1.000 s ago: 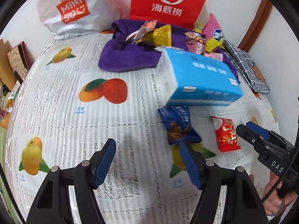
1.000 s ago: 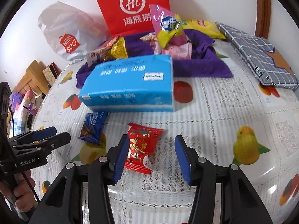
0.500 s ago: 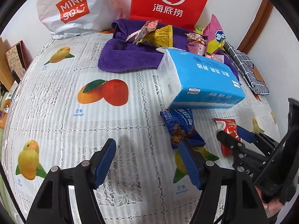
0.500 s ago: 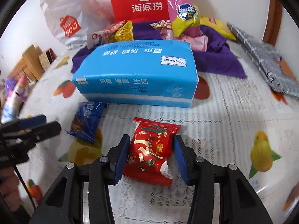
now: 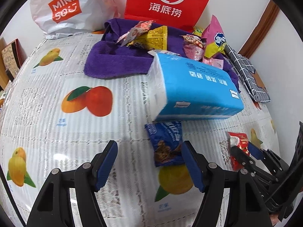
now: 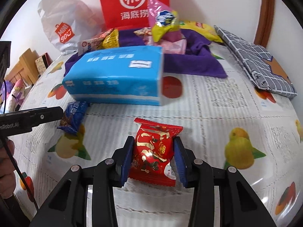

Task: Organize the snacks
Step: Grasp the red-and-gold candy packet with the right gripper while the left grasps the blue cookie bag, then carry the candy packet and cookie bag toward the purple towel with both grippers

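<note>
my right gripper (image 6: 153,158) has its jaws clamped on the red snack packet (image 6: 154,151), one blue pad against each side of it, and they have just been closing in on it; the packet lies on the worktop (image 6: 217,113) near me, its top seam poking out past the pads. my left gripper (image 5: 149,166) stands released with nothing between its jaws, hovering over the fruit-print cover, and the blue snack packet (image 5: 166,143) lies just beside its right pad, flat on the worktop. in the left wrist view i can see the right gripper low at the right edge with the red packet in its tips. just beyond both packets is the blue tissue pack (image 6: 117,77), lying long side toward me, and the blue snack packet's far end touches or slips under its near edge, i cannot tell which. farther back a purple towel (image 5: 115,62) is spread on the worktop with a heap of other snacks (image 5: 151,37) on it, yellow, pink and silver wrappers among them. against the far wall stand a red paper bag (image 6: 132,3) and, to its left, a white plastic bag (image 5: 64,9). a grey checked cloth (image 6: 253,60) lies at the far right. a hand (image 6: 6,162) shows at the left edge of the right wrist view, under the left gripper.
</note>
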Demonstrator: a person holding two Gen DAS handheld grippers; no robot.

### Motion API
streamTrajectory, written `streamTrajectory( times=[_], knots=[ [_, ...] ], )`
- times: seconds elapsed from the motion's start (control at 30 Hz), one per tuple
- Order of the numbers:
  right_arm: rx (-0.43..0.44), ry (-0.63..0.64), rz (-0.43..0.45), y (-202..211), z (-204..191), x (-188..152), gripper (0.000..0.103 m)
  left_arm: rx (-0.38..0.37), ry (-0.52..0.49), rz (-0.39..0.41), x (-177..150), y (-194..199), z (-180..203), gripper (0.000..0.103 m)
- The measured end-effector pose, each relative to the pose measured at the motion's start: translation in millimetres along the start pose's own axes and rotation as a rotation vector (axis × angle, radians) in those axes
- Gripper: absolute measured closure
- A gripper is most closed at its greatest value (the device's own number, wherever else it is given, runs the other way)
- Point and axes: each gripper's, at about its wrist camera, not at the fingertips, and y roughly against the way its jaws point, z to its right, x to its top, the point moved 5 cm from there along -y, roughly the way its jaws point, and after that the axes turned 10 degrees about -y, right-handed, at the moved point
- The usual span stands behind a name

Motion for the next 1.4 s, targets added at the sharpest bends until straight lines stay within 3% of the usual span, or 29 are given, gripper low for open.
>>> streamTrajectory(
  times=[0.33,0.53,0.7,0.8,1.1,1.4],
  knots=[
    [0.003,-0.047,0.017,4.2,30.8,2.9,0.062,0.011,0.007,-0.015,2.5,-20.0,13.8,0.039],
    [0.003,-0.05,0.008,-2.6,36.0,3.6,0.062,0.091,-0.004,0.017,7.1,-26.5,23.0,0.039],
    [0.005,-0.037,0.006,-8.3,34.9,6.9,0.062,0.215,-0.117,0.045,5.5,-30.6,38.7,0.059],
    [-0.008,-0.007,0.013,-12.2,32.5,12.9,0.062,0.185,-0.121,0.053,3.1,-27.4,40.2,0.064],
    [-0.016,0.01,0.059,-24.3,30.7,21.1,0.061,0.214,-0.134,0.14,-6.6,-24.9,43.7,0.063],
    [-0.015,0.022,0.073,-26.8,29.7,20.6,0.059,0.207,-0.136,0.152,-6.3,-24.6,43.8,0.061]
  ],
)
